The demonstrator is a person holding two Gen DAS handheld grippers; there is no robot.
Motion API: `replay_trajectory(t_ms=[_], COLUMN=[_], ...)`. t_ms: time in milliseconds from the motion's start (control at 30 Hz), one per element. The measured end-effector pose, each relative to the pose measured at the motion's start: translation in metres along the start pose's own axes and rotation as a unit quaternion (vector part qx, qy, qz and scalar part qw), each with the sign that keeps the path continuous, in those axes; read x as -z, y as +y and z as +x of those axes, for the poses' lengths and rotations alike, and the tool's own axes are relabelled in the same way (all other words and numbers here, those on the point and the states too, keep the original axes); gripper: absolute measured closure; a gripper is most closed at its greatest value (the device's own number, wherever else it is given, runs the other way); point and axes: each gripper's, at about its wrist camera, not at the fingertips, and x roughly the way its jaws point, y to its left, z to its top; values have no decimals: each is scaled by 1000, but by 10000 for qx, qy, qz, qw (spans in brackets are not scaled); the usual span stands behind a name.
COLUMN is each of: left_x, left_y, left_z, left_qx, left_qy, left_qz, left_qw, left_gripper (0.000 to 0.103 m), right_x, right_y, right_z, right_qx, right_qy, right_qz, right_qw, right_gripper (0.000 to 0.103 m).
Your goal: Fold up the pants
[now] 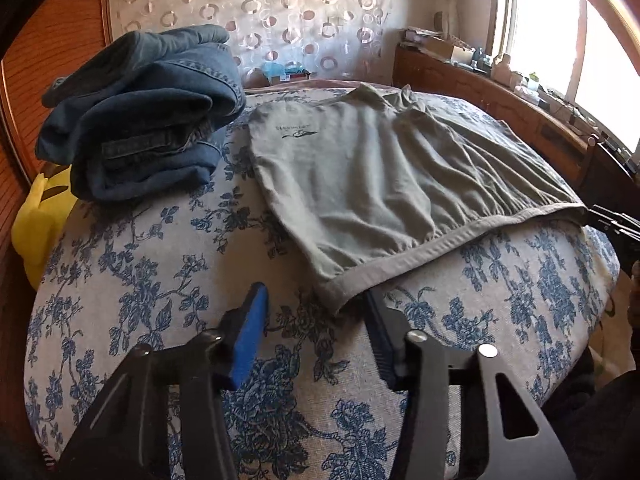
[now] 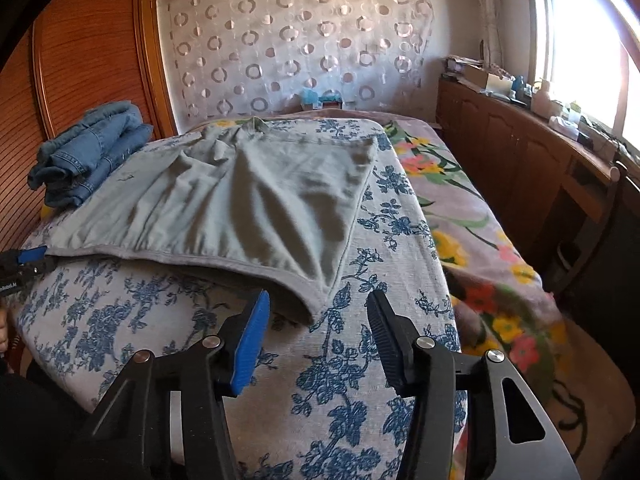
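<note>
The grey pants [image 1: 372, 184] lie flat on the bed [image 1: 160, 264], on its cover with blue flowers, beside a pile of folded jeans [image 1: 140, 116]. Your left claw [image 1: 316, 304] stands at the near left corner of the waistband, half open; the corner is between its fingers, not pressed. Your right claw [image 2: 318, 308] is half open at the near right corner, holding nothing.
</note>
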Motion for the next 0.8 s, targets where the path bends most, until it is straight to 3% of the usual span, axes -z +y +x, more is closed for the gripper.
replay_trajectory(t_ms=[100, 333, 433, 467, 500, 600, 800], left_x=[-2, -7, -9, -9, -10, -12, -16], left_y=[-1, -1, -2, -2, -2, -3, -9], left_z=[0, 4, 6, 6, 7, 5, -8], left_qx=[75, 66, 43, 35, 41, 56, 118], left_qy=[-5, -14, -15, -20, -28, -115, -289], left_qz=[7, -7, 22, 34, 42, 79, 159], left_qw=[10000, 10000, 10000, 10000, 10000, 9999, 9994], left_gripper=[69, 73, 73, 73, 80, 89, 93], right_x=[-1, 1, -1, -3, -4, -8, -6], right_y=[5, 9, 12, 13, 13, 8, -3], right_z=[-7, -11, -11, -10, -14, -23, -36], right_qx=[-31, -108, -126, -148, -142, -216, -274], right_qy=[51, 80, 131, 180, 165, 92, 55], right_qz=[-20, -133, -126, -158, -184, -145, -138], right_qw=[10000, 9998, 9998, 9996, 9996, 9996, 9995], right_gripper=[55, 67, 79, 89, 91, 95, 98])
